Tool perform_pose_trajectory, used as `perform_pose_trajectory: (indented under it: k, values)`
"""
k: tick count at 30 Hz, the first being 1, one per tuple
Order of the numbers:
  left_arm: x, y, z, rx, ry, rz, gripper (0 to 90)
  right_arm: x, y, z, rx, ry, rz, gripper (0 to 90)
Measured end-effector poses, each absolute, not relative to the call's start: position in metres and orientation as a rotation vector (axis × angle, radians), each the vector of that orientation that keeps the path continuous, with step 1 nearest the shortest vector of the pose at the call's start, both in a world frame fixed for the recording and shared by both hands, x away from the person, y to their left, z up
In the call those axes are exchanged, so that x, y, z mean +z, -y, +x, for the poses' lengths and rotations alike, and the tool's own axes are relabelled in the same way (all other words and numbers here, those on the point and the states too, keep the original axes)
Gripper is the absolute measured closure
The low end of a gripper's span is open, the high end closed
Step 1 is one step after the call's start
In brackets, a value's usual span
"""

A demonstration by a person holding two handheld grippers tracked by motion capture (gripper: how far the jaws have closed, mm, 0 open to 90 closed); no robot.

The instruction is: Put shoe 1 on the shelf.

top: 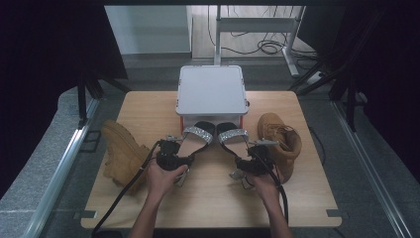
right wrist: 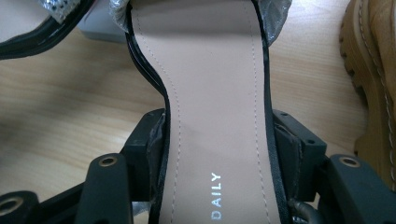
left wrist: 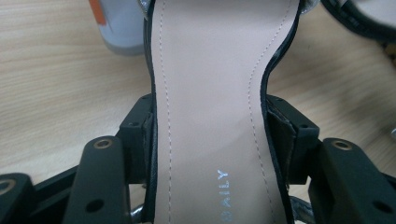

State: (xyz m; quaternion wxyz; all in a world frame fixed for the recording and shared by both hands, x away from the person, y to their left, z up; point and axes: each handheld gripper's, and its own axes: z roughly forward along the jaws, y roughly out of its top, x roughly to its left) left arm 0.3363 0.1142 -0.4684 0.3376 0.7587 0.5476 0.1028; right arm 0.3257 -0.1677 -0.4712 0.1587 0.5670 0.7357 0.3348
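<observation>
A person at a wooden worktop (top: 208, 193) holds a two-jaw gripper in each hand, each one clamped on a sandal. The left gripper (top: 171, 154) grips the left sandal (top: 190, 141) across the narrow waist of its sole; in the left gripper view the black jaws press against both edges of the beige insole (left wrist: 210, 107). The right gripper (top: 252, 161) grasps the right sandal (top: 236, 141) the same way, its jaws closed against the sole's sides in the right gripper view, where the word DAILY is printed on the insole (right wrist: 215, 107). Both sandals lie side by side near the middle of the worktop, their glittering straps (top: 199, 132) pointing toward the far edge, just in front of a grey box (top: 212, 90) that stands at the middle of that edge. A tan boot (top: 121, 153) lies by the left edge; another tan boot (top: 281, 141) stands by the right edge, just beside the right gripper.
</observation>
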Motion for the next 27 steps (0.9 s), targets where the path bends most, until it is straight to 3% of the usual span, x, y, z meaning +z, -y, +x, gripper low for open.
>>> perform_pose_trajectory:
  k: [27]
  values:
    - [-0.495, -0.107, 0.400, 0.288, -1.600, 1.845, 42.0, -0.479, 0.140, 0.392, 0.924, -1.995, 1.775, 41.7]
